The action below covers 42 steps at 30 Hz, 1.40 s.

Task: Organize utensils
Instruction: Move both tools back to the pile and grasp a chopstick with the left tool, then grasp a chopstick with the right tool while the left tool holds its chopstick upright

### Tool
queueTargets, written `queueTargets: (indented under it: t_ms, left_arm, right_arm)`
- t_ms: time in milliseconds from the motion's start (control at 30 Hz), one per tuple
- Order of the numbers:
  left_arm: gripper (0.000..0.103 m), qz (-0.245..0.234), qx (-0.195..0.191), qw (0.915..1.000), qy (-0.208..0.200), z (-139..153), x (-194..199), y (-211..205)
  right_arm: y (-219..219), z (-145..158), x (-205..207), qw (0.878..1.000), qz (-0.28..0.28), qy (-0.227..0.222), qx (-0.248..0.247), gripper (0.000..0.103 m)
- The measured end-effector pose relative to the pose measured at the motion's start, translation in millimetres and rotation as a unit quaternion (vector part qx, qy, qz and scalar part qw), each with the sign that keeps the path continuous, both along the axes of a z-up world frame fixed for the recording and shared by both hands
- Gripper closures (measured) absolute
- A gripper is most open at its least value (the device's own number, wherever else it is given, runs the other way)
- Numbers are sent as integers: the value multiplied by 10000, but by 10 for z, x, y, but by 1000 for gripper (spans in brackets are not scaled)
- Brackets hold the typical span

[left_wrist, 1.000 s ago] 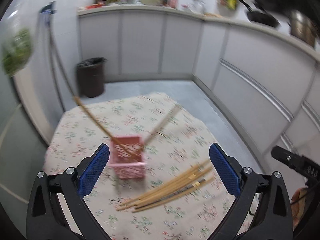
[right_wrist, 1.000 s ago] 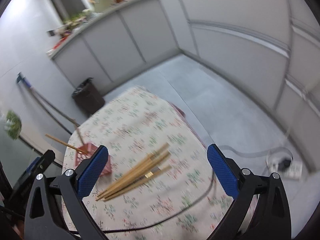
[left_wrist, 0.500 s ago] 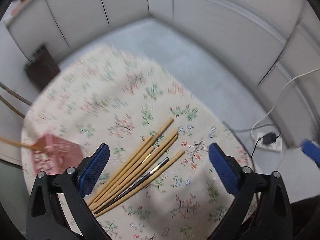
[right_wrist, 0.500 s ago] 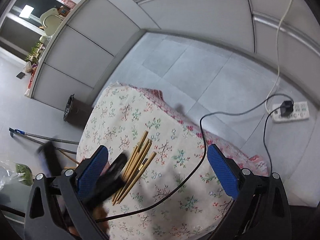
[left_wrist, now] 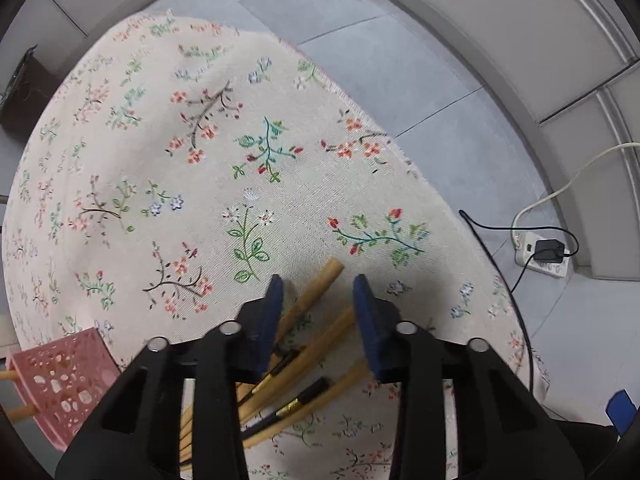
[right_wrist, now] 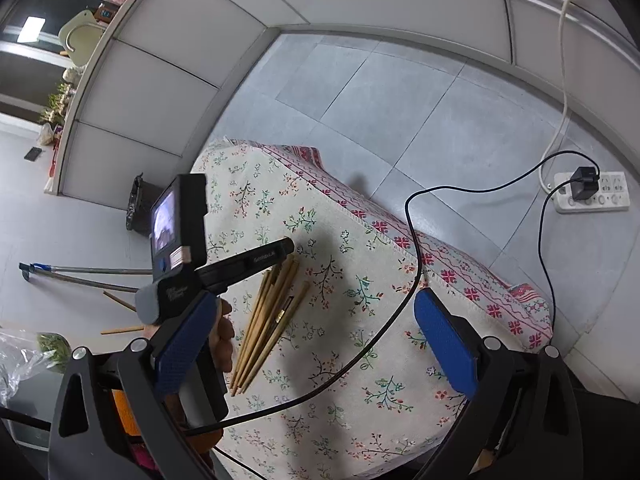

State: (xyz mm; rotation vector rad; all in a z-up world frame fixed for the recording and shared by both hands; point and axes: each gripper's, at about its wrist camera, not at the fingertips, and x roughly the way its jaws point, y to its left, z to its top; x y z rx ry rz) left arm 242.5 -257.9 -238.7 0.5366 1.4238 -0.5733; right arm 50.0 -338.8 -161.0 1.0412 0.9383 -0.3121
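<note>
A bundle of wooden chopsticks [left_wrist: 312, 352] with one dark pair lies on the floral tablecloth [left_wrist: 240, 120]. My left gripper [left_wrist: 318, 290] points straight down over the bundle's upper ends. Its jaws are closing with two or three sticks between the blue pads, and a gap still shows at the right pad. A pink perforated basket [left_wrist: 68, 380] holding two chopsticks stands at lower left. In the right wrist view the left gripper [right_wrist: 286, 246] sits on the chopsticks [right_wrist: 272, 312]. My right gripper [right_wrist: 314, 300] hovers open above the table, holding nothing.
A black cable [right_wrist: 400, 300] crosses the tablecloth and runs to a white power strip [right_wrist: 592, 192] on the grey floor. A dark bin [right_wrist: 138, 208] and a mop [right_wrist: 80, 272] lie beyond the table. The table's edge [left_wrist: 400, 152] is close on the right.
My left gripper swung away from the pink basket, tipped downward and dropped onto the chopstick bundle, its jaws narrowing from wide open. The right gripper sank a little and rolled.
</note>
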Motion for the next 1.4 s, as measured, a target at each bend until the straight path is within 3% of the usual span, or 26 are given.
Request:
queueTargets:
  t_ms: [133,267,433,633,800,1000,1067,1133,1200,1267,1300,1333,1400]
  left_arm:
    - [82,98,-57,9999,-80,-51,20,44]
    - [87,210,-179,9993,-260,15,-30,224]
    - [95,515,-703,9950,-480,357,-308,695]
    - [96,749,-1269,9842,-980,947,-816,1372]
    - [96,1050,-1663,9697,-1448,1324,-1185,1791]
    - [96,1249,-1999,9534,-1886,1664,-1470,2131]
    - [96,1300,-2059,9488,-2011,1733,-1521,2249]
    - [96,1329,-2140,9454,-2067,1798,-1556,2319]
    - [96,1345,-2236,9415,-2135,1890,-1593,2391]
    - [96,1348,-2339,9371,-2212,1969,-1612,2447]
    - [96,1354,-2377,9354,-2239,2005,-1623,2483]
    - [96,1364,-2407,9340,-2261,2034,-1627,2526]
    - [96,1386,-2439,9317,-2308,2088,-1646,2600]
  right_arm:
    - [22,-104,84,9997,95,188,-87,7]
    - [33,-272,193,9988,252,363,224,7]
    - [115,-421,315,9971,388,567,331,18]
    - [376,-655,610,9916,831,982,136,41]
    - [554,-926,811,9843,1111,1369,74,61]
    - [642,-989,908,9840,1058,1433,11,67]
    - [686,-872,905,9868,1068,1211,-130,67]
    - [860,-672,959,9827,1515,931,-508,65]
    - [1175,-564,1015,9631,2494,745,-689,64]
    - [1497,-506,997,9358,3303,641,-1050,64]
    - [1629,-493,974,9207,3626,625,-1301,63]
    - [1807,-499,949,8967,4085,614,-1592,64]
    - [1997,-548,890,8684,4545,664,-1869,63]
